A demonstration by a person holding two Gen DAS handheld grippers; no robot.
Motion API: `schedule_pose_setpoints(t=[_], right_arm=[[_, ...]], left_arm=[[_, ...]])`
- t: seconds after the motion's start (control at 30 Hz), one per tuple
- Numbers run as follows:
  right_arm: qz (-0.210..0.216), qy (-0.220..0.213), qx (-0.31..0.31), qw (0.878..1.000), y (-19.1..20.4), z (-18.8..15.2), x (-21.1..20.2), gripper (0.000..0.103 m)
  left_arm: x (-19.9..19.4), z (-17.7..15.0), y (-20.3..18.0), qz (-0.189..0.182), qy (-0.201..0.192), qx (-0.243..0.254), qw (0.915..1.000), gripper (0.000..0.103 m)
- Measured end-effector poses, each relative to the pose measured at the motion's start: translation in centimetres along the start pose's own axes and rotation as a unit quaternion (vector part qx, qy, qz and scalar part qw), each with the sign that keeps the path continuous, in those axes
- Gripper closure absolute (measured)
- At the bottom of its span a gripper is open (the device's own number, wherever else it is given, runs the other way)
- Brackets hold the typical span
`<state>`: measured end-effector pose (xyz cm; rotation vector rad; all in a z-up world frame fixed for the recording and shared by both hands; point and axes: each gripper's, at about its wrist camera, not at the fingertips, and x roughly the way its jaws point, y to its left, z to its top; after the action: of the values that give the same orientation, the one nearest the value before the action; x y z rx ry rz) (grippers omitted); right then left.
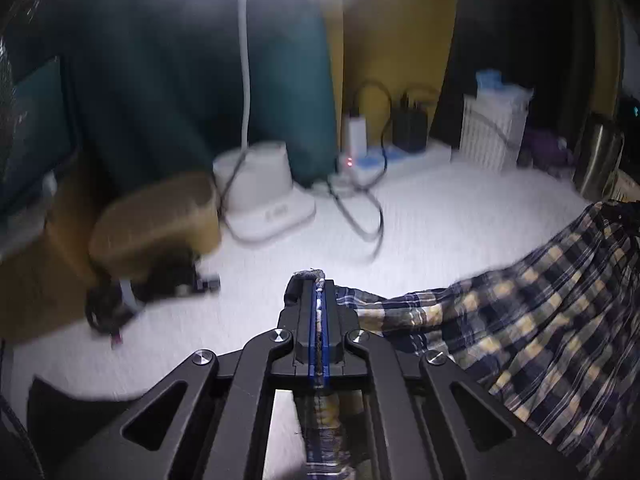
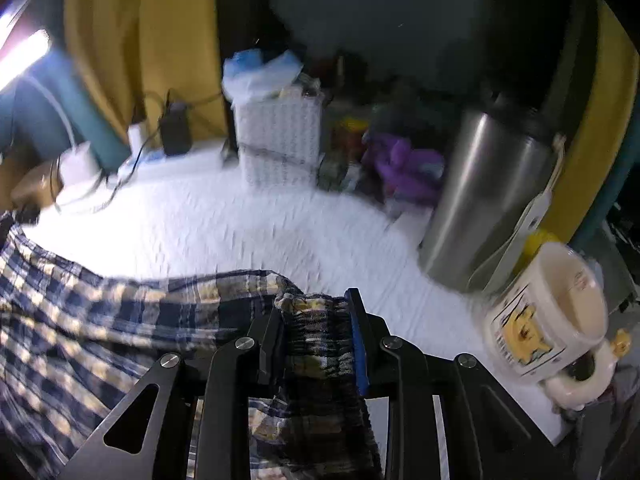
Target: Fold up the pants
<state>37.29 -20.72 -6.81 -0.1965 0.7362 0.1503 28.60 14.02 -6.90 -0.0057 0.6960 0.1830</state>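
Note:
Navy, yellow and white plaid pants (image 1: 532, 332) lie on a white bed surface (image 1: 432, 220). In the left wrist view my left gripper (image 1: 319, 280) is shut on a thin edge of the fabric, which spreads off to the right. In the right wrist view my right gripper (image 2: 316, 304) is shut on a thick, gathered bunch of the pants (image 2: 100, 336), probably the waistband; the cloth stretches away to the left. Both views are blurred.
A tan cushion (image 1: 156, 220), a white appliance base (image 1: 268, 192) and dark cables (image 1: 360, 208) sit at the far left. A white wicker basket (image 2: 280, 136), a steel cylinder (image 2: 488, 192) and a cream mug (image 2: 548, 312) stand at the right.

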Motion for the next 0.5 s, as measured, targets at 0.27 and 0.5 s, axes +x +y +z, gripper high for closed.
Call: schedule_pose_setpoints(t=[0.27,0.5], right_arm=[[-0.022,-0.04,0.032,0.998,-0.6,3.6,-0.1,0.076],[-0.025,-0.011,0.032,0.999,-0.8,3.6,3.9,0.076]], left_arm=[[1.1,4.2,0.5,-0.004,-0.042,0.014,0.999,0.103],[4.4,3.1,2.2,0.019,-0.009,-0.007,0.9998,0.103]])
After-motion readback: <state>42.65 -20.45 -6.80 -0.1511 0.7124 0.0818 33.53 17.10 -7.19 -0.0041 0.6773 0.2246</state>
